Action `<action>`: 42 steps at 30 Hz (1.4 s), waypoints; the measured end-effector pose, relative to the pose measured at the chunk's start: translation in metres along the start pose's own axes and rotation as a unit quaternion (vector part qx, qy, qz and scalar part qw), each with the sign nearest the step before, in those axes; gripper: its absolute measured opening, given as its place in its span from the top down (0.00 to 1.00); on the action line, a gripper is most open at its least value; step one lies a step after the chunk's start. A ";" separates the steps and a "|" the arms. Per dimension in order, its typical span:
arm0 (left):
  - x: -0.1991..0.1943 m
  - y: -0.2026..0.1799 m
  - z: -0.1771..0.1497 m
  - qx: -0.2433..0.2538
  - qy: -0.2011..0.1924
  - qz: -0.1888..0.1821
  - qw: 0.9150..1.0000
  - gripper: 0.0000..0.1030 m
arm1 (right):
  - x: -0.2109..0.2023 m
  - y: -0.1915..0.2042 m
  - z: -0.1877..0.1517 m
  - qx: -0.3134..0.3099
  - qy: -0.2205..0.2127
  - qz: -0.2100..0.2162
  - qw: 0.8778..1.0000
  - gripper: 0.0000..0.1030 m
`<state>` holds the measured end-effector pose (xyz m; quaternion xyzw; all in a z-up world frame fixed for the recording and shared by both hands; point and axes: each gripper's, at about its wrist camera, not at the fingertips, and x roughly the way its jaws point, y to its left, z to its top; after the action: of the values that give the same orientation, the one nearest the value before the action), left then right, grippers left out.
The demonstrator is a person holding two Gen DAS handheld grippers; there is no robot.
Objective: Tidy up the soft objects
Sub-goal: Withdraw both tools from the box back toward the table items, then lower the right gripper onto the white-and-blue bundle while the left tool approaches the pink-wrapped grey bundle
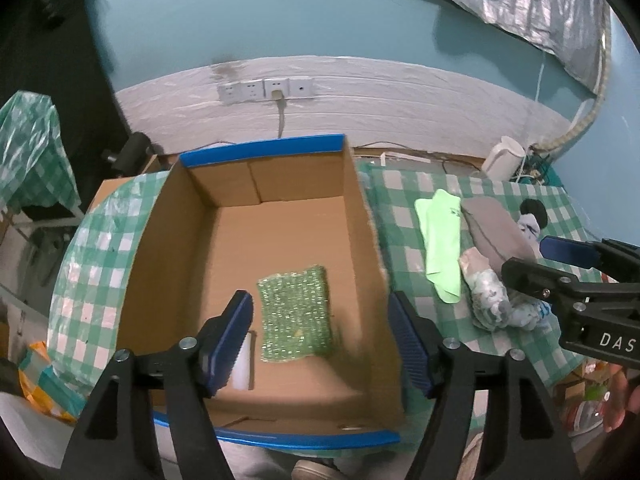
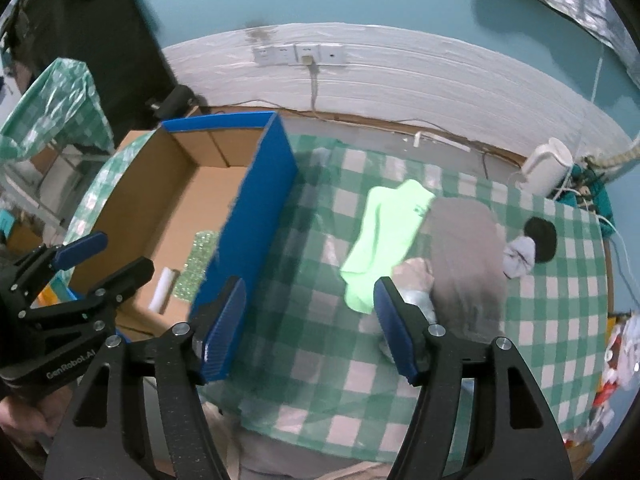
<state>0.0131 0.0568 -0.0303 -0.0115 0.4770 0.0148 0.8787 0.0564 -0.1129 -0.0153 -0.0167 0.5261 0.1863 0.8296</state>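
Observation:
A cardboard box [image 1: 360, 216] with blue edges stands on the checked table. A green sparkly scrub cloth [image 1: 296, 312] and a small white roll [image 1: 245, 360] lie on its floor. My left gripper [image 1: 320, 344] is open and empty above the box. To the right lie a neon green sock [image 1: 440, 248], a grey sock [image 1: 496, 232], a pale patterned cloth [image 1: 488, 300] and a white and black sock [image 1: 530, 220]. My right gripper [image 2: 310, 328] is open and empty above the table, just left of the pile: green sock [image 2: 384, 236], grey sock [image 2: 464, 256]. The box [image 2: 256, 200] is at its left.
A white kettle [image 2: 546, 166] and cables sit at the table's far right corner. Wall sockets [image 1: 264, 90] with a plugged cable are behind the box. A covered stand [image 1: 28, 152] is at the far left. Bags [image 2: 618, 356] hang off the right edge.

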 end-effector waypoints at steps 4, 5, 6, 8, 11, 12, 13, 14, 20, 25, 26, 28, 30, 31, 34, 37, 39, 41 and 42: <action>0.000 -0.016 0.001 0.015 -0.001 -0.004 1.000 0.24 | -0.006 -0.018 -0.006 0.010 -0.001 -0.012 1.000 0.35; 0.001 -0.021 0.001 0.018 0.002 -0.007 1.000 0.24 | -0.007 -0.024 -0.008 0.015 -0.001 -0.015 1.000 0.35; 0.002 -0.024 0.001 0.018 0.003 -0.009 1.000 0.23 | -0.009 -0.028 -0.010 0.018 -0.001 -0.018 1.000 0.35; 0.005 -0.034 0.000 0.018 0.009 -0.015 1.000 0.23 | -0.011 -0.039 -0.012 0.029 0.000 -0.025 0.999 0.35; 0.010 -0.049 -0.001 0.028 0.020 -0.025 0.999 0.23 | -0.016 -0.057 -0.015 0.047 -0.004 -0.030 0.998 0.35; 0.010 -0.052 -0.002 0.031 0.021 -0.025 0.999 0.23 | -0.017 -0.063 -0.017 0.053 -0.005 -0.032 0.998 0.35; 0.011 -0.057 -0.003 0.035 0.023 -0.025 0.999 0.23 | -0.018 -0.067 -0.018 0.057 -0.006 -0.033 0.998 0.35; 0.013 -0.062 -0.004 0.040 0.025 -0.025 0.999 0.23 | -0.019 -0.074 -0.020 0.063 -0.007 -0.034 0.997 0.35; 0.022 -0.085 -0.007 0.056 0.040 -0.028 0.997 0.23 | -0.018 -0.100 -0.029 0.086 -0.005 -0.041 0.995 0.35; 0.031 -0.099 -0.010 0.060 0.056 -0.035 0.996 0.23 | -0.014 -0.121 -0.039 0.105 0.002 -0.046 0.993 0.35; 0.033 -0.103 -0.010 0.063 0.058 -0.035 0.996 0.23 | -0.013 -0.126 -0.042 0.109 0.004 -0.047 0.993 0.35; 0.037 -0.109 -0.011 0.067 0.061 -0.035 0.995 0.23 | -0.009 -0.134 -0.046 0.115 0.008 -0.050 0.992 0.35; 0.043 -0.115 -0.013 0.072 0.066 -0.033 0.995 0.23 | -0.006 -0.140 -0.049 0.118 0.013 -0.054 0.991 0.35; 0.046 -0.118 -0.014 0.073 0.070 -0.031 0.994 0.23 | -0.004 -0.144 -0.051 0.121 0.016 -0.056 0.991 0.35; 0.054 -0.124 -0.016 0.074 0.082 -0.032 0.993 0.23 | 0.000 -0.152 -0.056 0.128 0.020 -0.057 0.990 0.35; 0.062 -0.130 -0.019 0.074 0.093 -0.036 0.992 0.23 | 0.004 -0.159 -0.058 0.131 0.021 -0.057 0.989 0.35; 0.065 -0.133 -0.020 0.076 0.097 -0.035 0.992 0.23 | 0.007 -0.162 -0.059 0.133 0.022 -0.056 0.989 0.35; 0.070 -0.134 -0.023 0.080 0.102 -0.032 0.991 0.23 | 0.010 -0.164 -0.061 0.133 0.024 -0.056 0.989 0.35; 0.072 -0.135 -0.025 0.080 0.104 -0.031 0.991 0.23 | 0.012 -0.166 -0.062 0.133 0.025 -0.055 0.989 0.35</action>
<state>0.0366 -0.0777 -0.1030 0.0429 0.5650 -0.0519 0.8223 0.0615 -0.2774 -0.0817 0.0602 0.5654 0.0682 0.8198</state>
